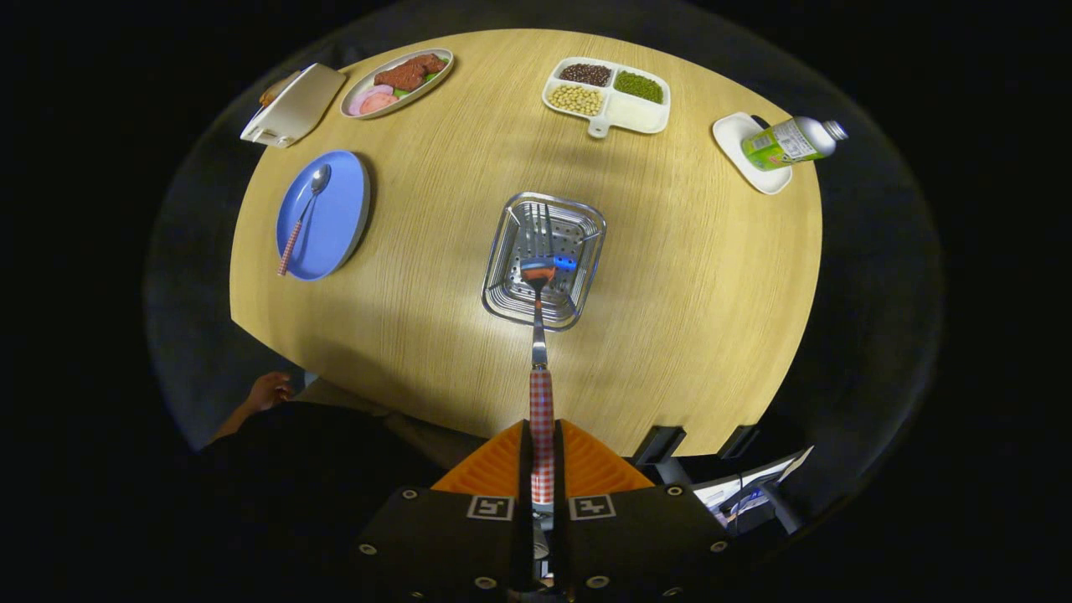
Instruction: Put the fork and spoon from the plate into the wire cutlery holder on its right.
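Note:
My gripper (542, 435) is shut on the red-and-white checked handle of the fork (539, 335). The fork points straight ahead and down, its tines over the open top of the wire cutlery holder (502, 297), which stands in the middle of the round wooden table. Whether the tines touch the holder I cannot tell. To the left of the holder lies the blue plate (335, 226). On it rests the spoon (303, 216), with a matching checked handle and its bowl pointing away from me.
At the table's far side stand a white lidded box (293, 106), an oval dish of meat and sliced food (399, 80), a divided tray of beans (607, 96) and a bottle lying on a white dish (787, 142). A person's hand (266, 391) shows below the near table edge.

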{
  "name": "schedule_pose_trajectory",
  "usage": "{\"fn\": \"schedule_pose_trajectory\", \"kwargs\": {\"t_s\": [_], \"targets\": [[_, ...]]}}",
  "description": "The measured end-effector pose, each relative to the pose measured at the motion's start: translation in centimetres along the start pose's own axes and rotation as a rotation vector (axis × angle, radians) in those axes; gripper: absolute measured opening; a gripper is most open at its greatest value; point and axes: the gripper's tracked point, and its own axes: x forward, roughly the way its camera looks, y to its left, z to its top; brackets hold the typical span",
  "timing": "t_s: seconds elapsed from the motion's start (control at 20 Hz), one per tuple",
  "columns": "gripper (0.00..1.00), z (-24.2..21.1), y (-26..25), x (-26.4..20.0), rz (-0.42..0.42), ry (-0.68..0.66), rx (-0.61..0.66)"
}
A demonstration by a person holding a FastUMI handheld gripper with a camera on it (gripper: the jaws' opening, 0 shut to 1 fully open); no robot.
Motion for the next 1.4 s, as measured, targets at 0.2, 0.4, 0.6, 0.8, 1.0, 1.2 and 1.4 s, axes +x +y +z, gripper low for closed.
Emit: {"fn": "schedule_pose_trajectory", "kwargs": {"t_s": [0.2, 0.4, 0.6, 0.8, 1.0, 1.2, 1.4], "targets": [[0.09, 0.3, -0.6, 0.4, 0.008, 0.088, -0.073], [0.11, 0.6, -1.6, 1.3, -0.02, 0.186, -0.132], [0.11, 2.2, -1.4, 1.7, -0.007, 0.221, -0.165], [0.13, 3.7, -1.5, 1.6, -0.003, 0.212, -0.178], [0.2, 5.5, -1.5, 0.6, 0.014, 0.136, -0.152], [0.25, 6.9, -1.5, -0.8, 0.025, 0.017, -0.089], [0.44, 8.3, -0.6, -2.6, 0.034, -0.138, -0.018]]}}
